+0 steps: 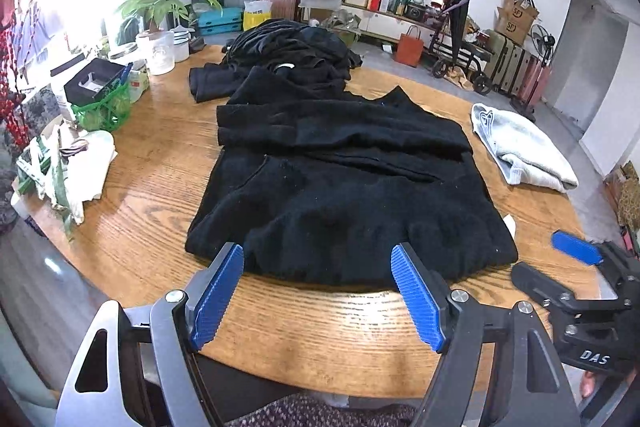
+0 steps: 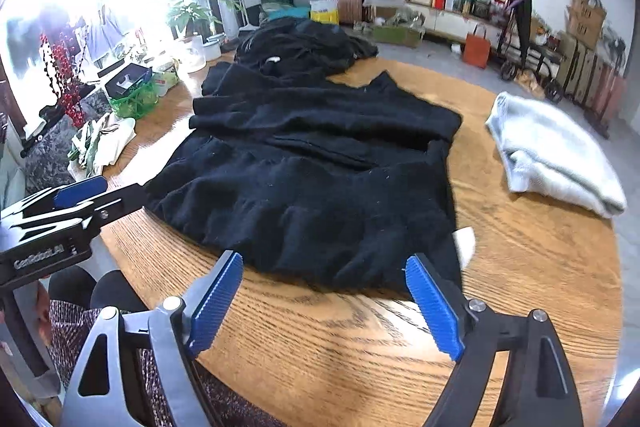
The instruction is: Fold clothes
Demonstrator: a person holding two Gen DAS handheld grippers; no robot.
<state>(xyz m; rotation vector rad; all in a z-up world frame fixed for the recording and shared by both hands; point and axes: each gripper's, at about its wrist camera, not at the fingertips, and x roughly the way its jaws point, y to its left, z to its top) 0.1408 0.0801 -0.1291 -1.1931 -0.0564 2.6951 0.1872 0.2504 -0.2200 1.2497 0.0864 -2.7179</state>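
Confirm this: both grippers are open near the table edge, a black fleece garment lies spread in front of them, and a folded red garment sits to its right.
One detail is wrong: the folded garment to the right of the black fleece garment is light grey, not red, as the right wrist view shows. The left gripper and right gripper are open.

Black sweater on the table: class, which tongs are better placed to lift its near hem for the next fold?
Probably the left tongs: open, with the black sweater hem centred between the fingers. The right tongs, also open, sit nearer the hem's right corner.
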